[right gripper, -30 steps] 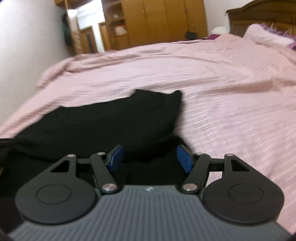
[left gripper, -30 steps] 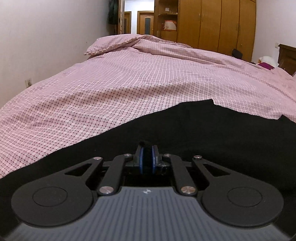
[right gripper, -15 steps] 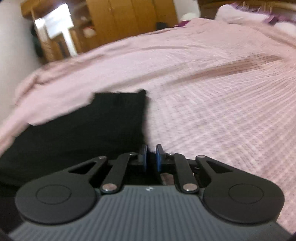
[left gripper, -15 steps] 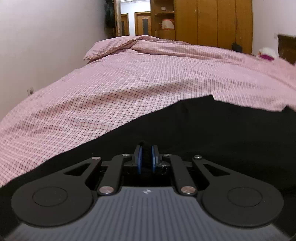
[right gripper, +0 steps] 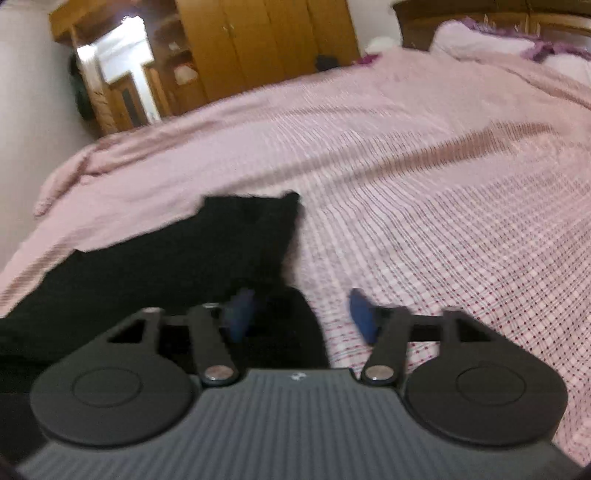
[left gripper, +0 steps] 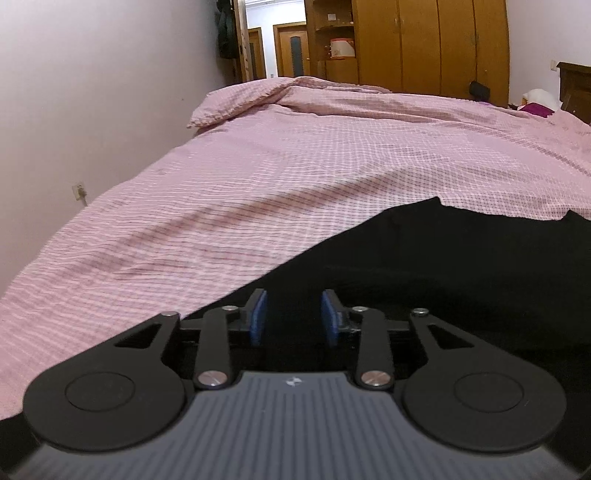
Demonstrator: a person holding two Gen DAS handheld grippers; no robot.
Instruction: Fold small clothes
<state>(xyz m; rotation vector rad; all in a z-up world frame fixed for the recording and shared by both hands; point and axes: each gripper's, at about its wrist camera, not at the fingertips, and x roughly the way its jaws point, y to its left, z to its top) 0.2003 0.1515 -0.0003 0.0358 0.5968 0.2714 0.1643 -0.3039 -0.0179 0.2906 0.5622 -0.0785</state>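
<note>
A black garment (left gripper: 461, 266) lies flat on the pink checked bedspread (left gripper: 295, 177). In the left wrist view my left gripper (left gripper: 294, 317) hovers over its near left edge; the jaws are opening, blue pads apart, dark cloth below them but not pinched. In the right wrist view the same garment (right gripper: 166, 266) spreads to the left. My right gripper (right gripper: 301, 314) is over its right edge, jaws opening wide, one pad over black cloth and the other over the bedspread (right gripper: 443, 221), gripping nothing.
A white wall (left gripper: 92, 110) runs along the bed's left side. Wooden wardrobes (left gripper: 424, 44) and an open doorway (left gripper: 273, 48) stand beyond the far end. A pillow (right gripper: 480, 44) and dark headboard (right gripper: 480, 11) are at the far right.
The left jaws, shut on the black cloth before, have parted and let go, and the gripper has lifted. The right jaws shut briefly half a second ago and now stand wide apart.
</note>
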